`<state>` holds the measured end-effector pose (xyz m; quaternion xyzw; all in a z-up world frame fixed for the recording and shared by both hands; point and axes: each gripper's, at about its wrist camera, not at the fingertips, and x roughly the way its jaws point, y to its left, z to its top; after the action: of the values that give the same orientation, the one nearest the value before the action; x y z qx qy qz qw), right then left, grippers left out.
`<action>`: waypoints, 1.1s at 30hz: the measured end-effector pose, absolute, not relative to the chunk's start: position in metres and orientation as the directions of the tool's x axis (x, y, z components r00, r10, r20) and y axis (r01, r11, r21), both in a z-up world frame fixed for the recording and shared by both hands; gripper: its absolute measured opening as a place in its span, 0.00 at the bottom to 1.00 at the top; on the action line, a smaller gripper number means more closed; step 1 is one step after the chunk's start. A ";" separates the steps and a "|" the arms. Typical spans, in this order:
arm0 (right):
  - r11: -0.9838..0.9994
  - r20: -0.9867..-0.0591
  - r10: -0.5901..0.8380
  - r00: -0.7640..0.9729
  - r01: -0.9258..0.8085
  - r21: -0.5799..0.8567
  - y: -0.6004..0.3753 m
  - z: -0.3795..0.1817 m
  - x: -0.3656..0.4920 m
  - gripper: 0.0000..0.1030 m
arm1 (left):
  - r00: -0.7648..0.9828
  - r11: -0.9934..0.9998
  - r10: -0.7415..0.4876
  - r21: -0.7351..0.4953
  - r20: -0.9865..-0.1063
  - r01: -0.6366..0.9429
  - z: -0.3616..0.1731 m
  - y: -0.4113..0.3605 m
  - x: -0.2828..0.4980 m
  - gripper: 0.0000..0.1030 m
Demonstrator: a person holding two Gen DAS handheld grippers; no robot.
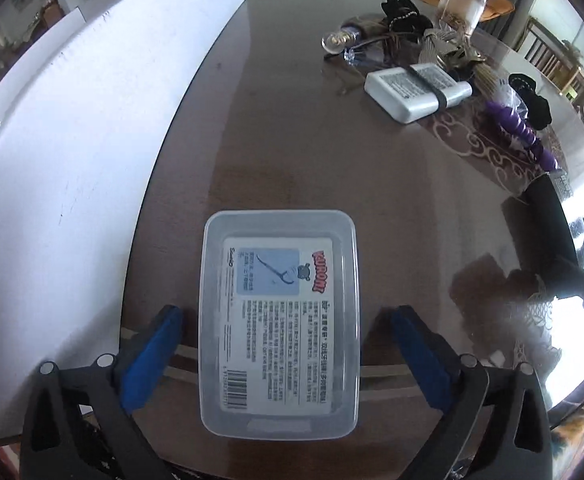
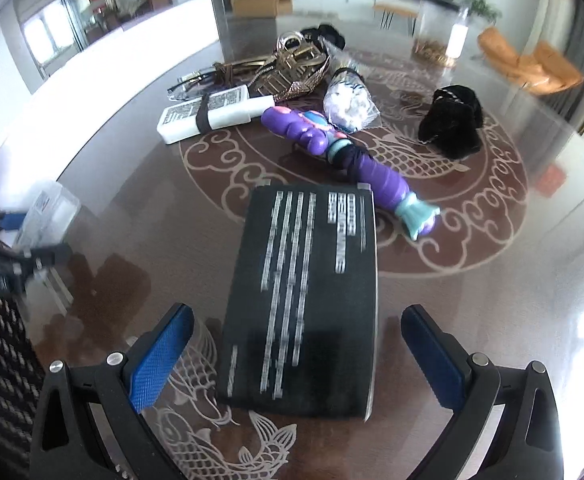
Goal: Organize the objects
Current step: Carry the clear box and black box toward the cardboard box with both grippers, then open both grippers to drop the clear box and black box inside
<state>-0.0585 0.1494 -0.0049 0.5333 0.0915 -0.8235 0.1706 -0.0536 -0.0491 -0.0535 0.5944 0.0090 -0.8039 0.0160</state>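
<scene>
Near the bench's front edge, a clear box (image 1: 279,322) lies lengthwise between the left tongs (image 1: 285,354), spread apart; a black box (image 2: 302,300) likewise lies between the right tongs (image 2: 298,354), apart, untouched.

On my bench I count one clear plastic box (image 1: 279,322); one black box (image 2: 302,304); one white pack (image 2: 211,114); one purple toy (image 2: 356,164); two black pouches (image 2: 452,120); one clear jar (image 1: 462,4).
</scene>
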 end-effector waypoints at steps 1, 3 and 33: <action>-0.922 -0.924 -0.178 -0.337 0.385 0.037 0.147 -0.004 -0.066 0.99 | -0.290 -0.999 -0.014 0.005 -0.957 0.033 -0.053 -0.049 -0.054 1.00; -0.917 -0.955 -0.146 -0.259 0.397 0.032 0.143 -0.006 -0.079 0.75 | -0.325 -1.000 -0.015 0.008 -0.946 0.023 -0.048 -0.050 -0.051 0.76; -0.620 -0.817 -0.547 -0.182 0.744 0.250 -0.230 0.114 -0.150 0.58 | -0.451 -0.896 -0.118 -0.101 -0.885 0.433 0.051 -0.326 -0.063 0.60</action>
<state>-0.1501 -0.2296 0.1145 0.4791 0.1023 -0.7620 0.4235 -0.0634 -0.3265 0.0511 0.4974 0.1584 -0.8369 0.1647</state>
